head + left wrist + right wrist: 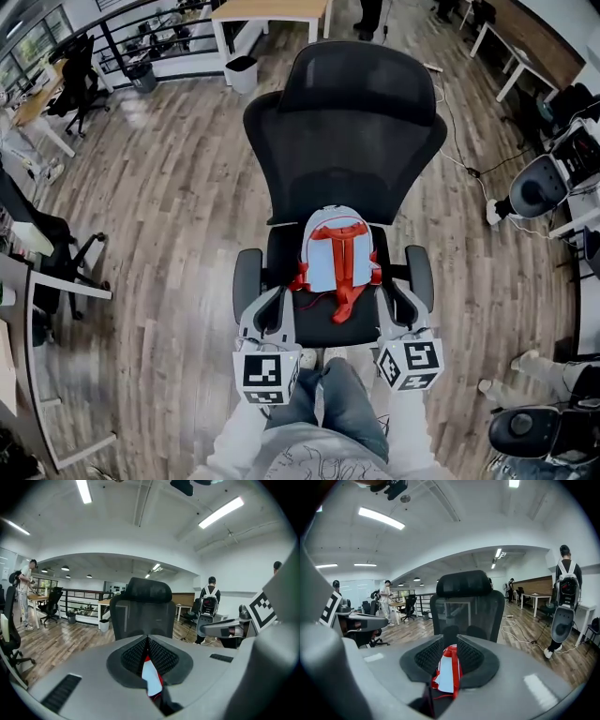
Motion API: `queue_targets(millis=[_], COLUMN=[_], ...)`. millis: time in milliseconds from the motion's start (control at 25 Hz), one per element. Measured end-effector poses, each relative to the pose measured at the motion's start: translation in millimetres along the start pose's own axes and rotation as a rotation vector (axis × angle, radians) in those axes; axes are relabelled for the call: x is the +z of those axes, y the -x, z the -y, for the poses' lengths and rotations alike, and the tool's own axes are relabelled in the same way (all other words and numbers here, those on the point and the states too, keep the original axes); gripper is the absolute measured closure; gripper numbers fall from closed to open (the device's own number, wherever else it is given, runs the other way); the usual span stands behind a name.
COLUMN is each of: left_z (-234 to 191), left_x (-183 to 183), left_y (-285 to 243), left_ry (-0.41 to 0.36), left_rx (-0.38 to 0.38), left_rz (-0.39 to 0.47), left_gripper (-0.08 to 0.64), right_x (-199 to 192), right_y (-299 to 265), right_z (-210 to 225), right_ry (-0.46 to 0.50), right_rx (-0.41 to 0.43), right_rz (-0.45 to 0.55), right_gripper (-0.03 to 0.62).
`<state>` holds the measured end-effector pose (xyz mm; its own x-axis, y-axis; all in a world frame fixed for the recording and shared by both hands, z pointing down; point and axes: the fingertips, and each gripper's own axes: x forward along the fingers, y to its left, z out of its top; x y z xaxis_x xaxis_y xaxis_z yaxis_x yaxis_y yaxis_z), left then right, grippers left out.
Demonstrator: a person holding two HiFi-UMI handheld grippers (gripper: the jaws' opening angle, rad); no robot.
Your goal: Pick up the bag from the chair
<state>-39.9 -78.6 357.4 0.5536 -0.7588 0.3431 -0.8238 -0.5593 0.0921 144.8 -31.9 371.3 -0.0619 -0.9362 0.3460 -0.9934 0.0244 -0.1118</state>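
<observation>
Left gripper (147,638) tips meet and right gripper (450,640) stands only narrowly apart, both short of the bag (336,251) propped against the chair (347,122) back, so we judge reaching in unopened could topple it or snag the red strap (345,302).

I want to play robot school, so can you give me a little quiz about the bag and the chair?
1. True or false: the bag lies on the floor.
2. Its straps are: A green, B red, C yellow?
3. What does the right claw hold?
Key: 1 false, it sits on the chair. 2 B. 3 nothing; its jaws stand apart, with the bag ahead of them.
</observation>
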Motion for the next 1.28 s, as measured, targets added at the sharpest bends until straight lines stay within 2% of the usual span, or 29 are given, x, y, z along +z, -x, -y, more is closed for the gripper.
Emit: queue_targets(millis=[280,560,720,1120,1280], left_z=[9.3,-0.1,-5.0,1.1,6.8], left_x=[-39.8,-71.2,-89.7,-128.3,-145.5], left_y=[-37.7,-81.4,-99.6,-133.6,-138.3], left_ry=[0.035,0.061,0.067,0.087,0.093], left_rx=[0.018,0.092,0.122,0.129,0.127], left_rz=[-0.089,-0.144,-0.174,-0.233,-0.263], left_gripper=[0.554,0.554,0.554,0.554,0.554], right_x=[-38.5,-74.8,-101.9,-164.8,-188.8], right_y=[-42.0,-97.4,-123.6,-168.9,-184.7], right_z=[15.9,25.3,32.1,53.3,54.5], right_ry=[0.026,0.070,0.079,0.079,0.085], right_rx=[0.105,0.235,0.292,0.370,0.426], right_rz=[-0.104,-0.156,-0.204,-0.301,-0.339], right_gripper=[0.476,0.404,0.393,0.380,0.365])
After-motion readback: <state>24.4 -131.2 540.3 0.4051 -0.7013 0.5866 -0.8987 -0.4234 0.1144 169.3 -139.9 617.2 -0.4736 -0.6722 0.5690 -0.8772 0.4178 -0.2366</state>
